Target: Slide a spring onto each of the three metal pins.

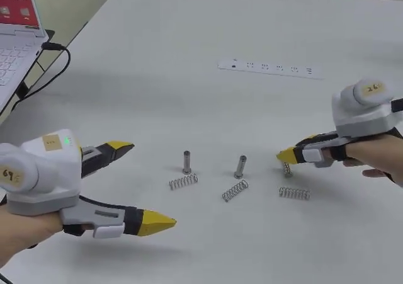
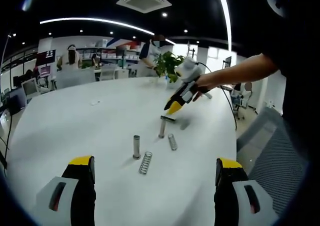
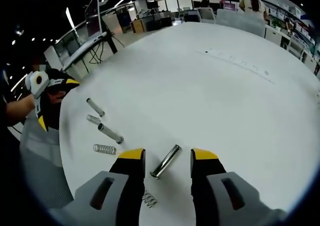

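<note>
White table (image 1: 189,95), wide and pale.

Laptop (image 1: 16,19) is open at the table edge, well off the left claw's outer side, with a dark cable running from it.

Left claw (image 1: 141,184) is held low over the table. Its jaws are spread wide with nothing between them, and the yellow tips point toward the row of parts.

Right claw (image 3: 168,155) comes in from the opposite side. Its jaws are apart, one on each side of the third pin (image 3: 165,162). The right gripper view shows a gap on both sides, so the pin is not pinched. Cannot tell whether this pin stands straight or leans.

Power strip (image 1: 269,68), white, lies well beyond both claws, further across the table.

First pin (image 1: 187,161) stands upright ahead of the left claw's tips and is the nearest pin to them. Middle pin (image 1: 240,166) stands between the two claws, nearer the right one.

All three springs lie flat on the table, none on a pin:
- First spring (image 1: 183,182) is just beside the first pin's base.
- Middle spring (image 1: 235,190) is near the middle pin, on the person's side.
- Third spring (image 1: 294,193) is close below the right claw's tips, near the third pin.
</note>
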Tool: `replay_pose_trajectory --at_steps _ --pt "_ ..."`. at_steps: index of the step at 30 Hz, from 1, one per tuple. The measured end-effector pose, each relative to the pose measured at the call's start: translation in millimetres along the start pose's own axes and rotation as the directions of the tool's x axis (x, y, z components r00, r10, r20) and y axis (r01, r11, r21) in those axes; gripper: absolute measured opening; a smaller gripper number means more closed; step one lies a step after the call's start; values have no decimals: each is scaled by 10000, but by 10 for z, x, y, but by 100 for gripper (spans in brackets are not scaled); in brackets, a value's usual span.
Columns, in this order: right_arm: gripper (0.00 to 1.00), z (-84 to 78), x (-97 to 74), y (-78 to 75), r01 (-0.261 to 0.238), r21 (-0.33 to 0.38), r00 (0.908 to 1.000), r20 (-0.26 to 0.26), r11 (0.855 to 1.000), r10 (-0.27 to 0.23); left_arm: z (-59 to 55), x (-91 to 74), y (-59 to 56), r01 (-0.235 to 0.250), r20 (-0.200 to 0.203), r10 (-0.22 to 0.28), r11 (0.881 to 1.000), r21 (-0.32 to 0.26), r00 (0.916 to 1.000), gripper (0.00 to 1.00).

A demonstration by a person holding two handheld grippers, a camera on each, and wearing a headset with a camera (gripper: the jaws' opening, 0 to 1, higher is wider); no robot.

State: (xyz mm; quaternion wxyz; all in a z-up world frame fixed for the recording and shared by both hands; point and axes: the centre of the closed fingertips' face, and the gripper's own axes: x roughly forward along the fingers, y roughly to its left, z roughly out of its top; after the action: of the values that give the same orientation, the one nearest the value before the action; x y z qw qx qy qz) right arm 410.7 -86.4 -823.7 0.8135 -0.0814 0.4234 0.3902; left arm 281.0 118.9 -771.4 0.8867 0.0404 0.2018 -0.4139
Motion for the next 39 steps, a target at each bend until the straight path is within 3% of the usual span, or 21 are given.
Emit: replay_pose_trajectory --at_steps 12,20,24,39 --pt "17 -70 129 -22 444 1306 9948 -973 9904 -317 -19 -13 15 -3 -30 3 10000 -100 10000 98" --pt "12 -90 184 -26 790 1552 9892 -1346 9847 -581 -54 -36 11 -48 -91 47 9999 -133 9999 98" --pt "10 -122 210 -19 1016 1251 9825 -1681 9869 -798 -68 -45 7 -76 -119 74 9998 -157 9999 98" --pt "8 -158 244 27 1236 1205 9727 -2112 9850 -962 -119 -42 -27 -53 -230 48 9998 -189 9997 98"
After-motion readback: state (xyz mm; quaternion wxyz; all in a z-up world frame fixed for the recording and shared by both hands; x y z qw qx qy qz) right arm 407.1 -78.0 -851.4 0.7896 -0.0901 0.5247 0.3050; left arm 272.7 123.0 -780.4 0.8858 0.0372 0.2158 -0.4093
